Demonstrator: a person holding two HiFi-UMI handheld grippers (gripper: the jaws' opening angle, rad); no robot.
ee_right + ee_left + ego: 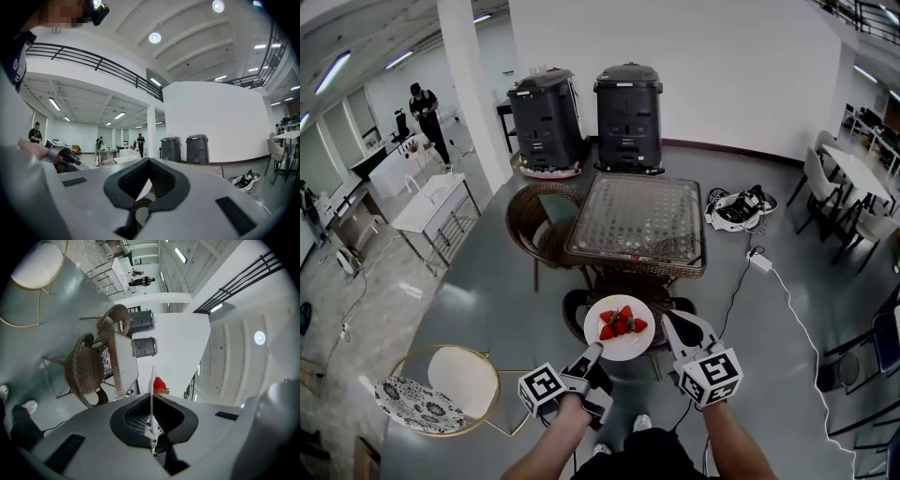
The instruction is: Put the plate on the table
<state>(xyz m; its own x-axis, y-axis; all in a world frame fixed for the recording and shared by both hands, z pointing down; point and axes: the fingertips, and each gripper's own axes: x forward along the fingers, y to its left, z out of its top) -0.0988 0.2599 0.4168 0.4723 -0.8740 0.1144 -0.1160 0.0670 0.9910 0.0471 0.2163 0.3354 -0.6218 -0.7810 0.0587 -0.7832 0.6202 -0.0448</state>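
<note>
Clamping shut on near rim of round white plate [623, 352]: left gripper [594, 350]. Plate, carrying red strawberries [621, 322], held in air short of square glass-topped wicker table [637, 220]; set-down not yet done. Right gripper [673, 322] just beside plate, jaws nearly together, empty. Brown wicker chair [574, 314] at table's near side probably blocks approach.

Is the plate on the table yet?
Not on it. The left hand-held gripper grips the rim of the plate of strawberries, held over the floor, short of the glass-topped wicker table.
</note>
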